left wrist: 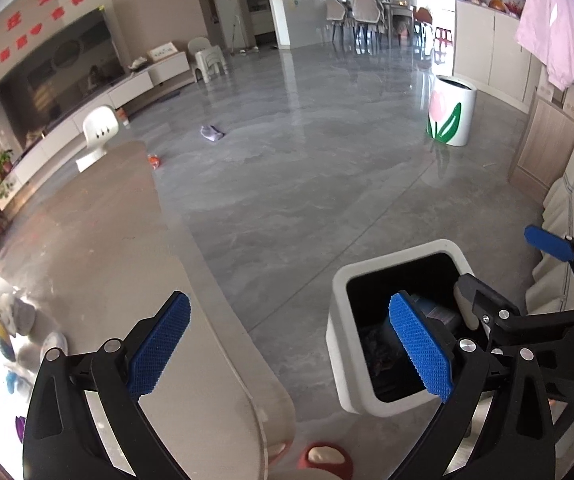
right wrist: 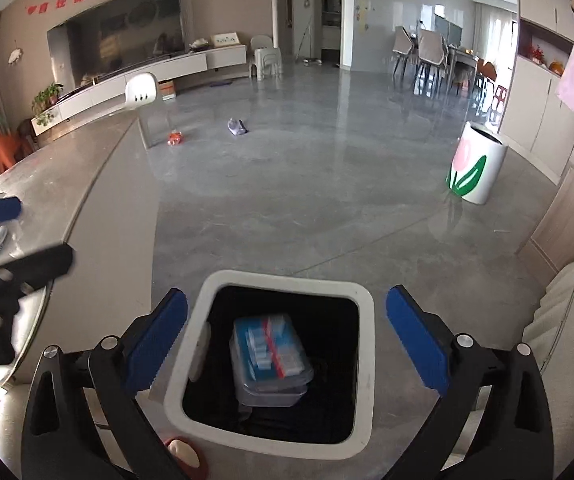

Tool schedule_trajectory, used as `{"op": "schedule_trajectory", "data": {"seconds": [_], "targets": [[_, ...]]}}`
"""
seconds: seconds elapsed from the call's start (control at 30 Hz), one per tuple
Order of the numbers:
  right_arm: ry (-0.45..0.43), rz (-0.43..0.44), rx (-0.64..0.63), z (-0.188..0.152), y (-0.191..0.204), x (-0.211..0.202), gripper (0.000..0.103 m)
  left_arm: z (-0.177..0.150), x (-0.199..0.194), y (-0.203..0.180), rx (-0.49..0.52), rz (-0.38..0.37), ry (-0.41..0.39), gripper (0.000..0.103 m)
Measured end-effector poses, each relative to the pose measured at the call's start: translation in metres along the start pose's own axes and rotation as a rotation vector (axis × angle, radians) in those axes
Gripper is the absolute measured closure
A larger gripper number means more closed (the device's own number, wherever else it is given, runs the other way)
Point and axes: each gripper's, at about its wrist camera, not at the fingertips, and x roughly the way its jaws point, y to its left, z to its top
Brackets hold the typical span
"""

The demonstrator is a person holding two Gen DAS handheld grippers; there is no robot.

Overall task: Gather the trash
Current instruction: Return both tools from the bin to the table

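Note:
A white square trash bin (right wrist: 361,300) with a black liner stands on the grey floor beside the table. A clear plastic box with blue contents (right wrist: 271,356) lies inside it. My right gripper (right wrist: 287,340) is open and empty, directly above the bin mouth. My left gripper (left wrist: 287,344) is open and empty, over the table's edge, left of the bin (left wrist: 337,344). Pieces of trash (left wrist: 19,320) lie on the table at the far left, washed out by glare. The right gripper's fingers (left wrist: 547,242) show at the right of the left wrist view.
The curved grey table (left wrist: 127,260) fills the left. A white tulip-painted bin (right wrist: 477,164) stands on the floor at right. A grey cloth (right wrist: 237,126) and an orange item (right wrist: 175,138) lie on the far floor. A sofa (right wrist: 559,312) is at right.

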Motion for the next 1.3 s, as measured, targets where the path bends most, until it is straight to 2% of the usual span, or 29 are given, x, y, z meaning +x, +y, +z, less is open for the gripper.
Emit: {"op": "schedule_trajectory", "data": {"seconds": [0.23,0.47,0.73,1.0,1.3], "targets": [[-0.057,-0.015,-0.013,0.005,0.007,-0.021,0.004,-0.001,-0.014,0.017,-0.039,0.013,-0.027,0.005],[-0.128,0.009,-0.037,0.025,0.030,-0.044,0.004,-0.010,-0.035,0.047,-0.098,0.034,-0.043,0.005],[-0.184,0.063,-0.106,0.042,0.082,-0.069,0.004,-0.024,-0.062,0.092,-0.166,0.075,-0.072,0.005],[-0.234,0.146,-0.220,0.052,0.156,-0.088,0.004,-0.056,-0.088,0.146,-0.256,0.134,-0.072,0.005],[-0.249,0.226,-0.284,0.056,0.215,-0.097,0.004,-0.092,-0.112,0.200,-0.351,0.202,-0.073,0.005]]}}
